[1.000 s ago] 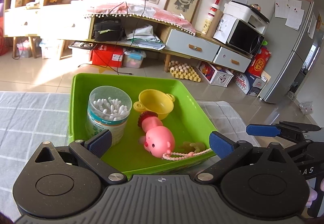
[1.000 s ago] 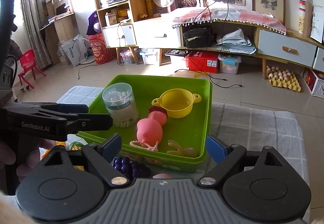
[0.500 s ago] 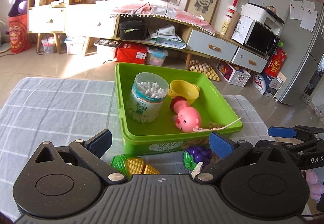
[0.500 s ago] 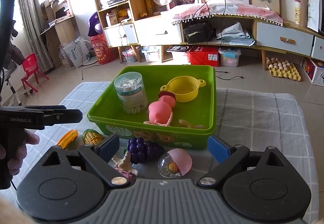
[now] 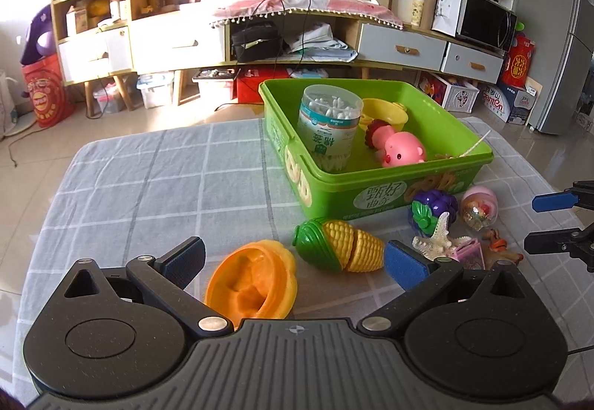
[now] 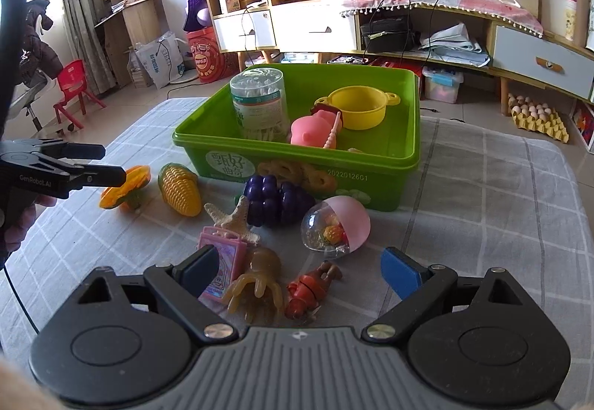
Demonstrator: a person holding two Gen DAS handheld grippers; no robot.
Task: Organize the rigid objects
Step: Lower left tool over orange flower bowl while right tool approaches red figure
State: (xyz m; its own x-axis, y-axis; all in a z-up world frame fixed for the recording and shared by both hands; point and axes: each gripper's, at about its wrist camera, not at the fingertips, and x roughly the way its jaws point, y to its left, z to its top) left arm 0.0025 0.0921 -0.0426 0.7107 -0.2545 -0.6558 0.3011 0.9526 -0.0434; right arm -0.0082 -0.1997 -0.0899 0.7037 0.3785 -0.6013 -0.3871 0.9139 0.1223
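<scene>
A green bin on the grey checked cloth holds a cotton-swab jar, a yellow pot and a pink pig toy. In front of it lie an orange pumpkin half, a toy corn, purple grapes, a starfish, a pink capsule egg, a pink card, a tan octopus and a red lobster. My left gripper is open over the pumpkin and corn. My right gripper is open over the octopus and lobster.
The table's cloth stretches left of the bin. Behind the table are the floor, shelves, a TV cabinet and a fridge. The left gripper shows at the left edge of the right wrist view.
Both grippers have pulled back from the bin and lower toward the near toys. The loose toys in front of the bin have come into view. Both stay open.
</scene>
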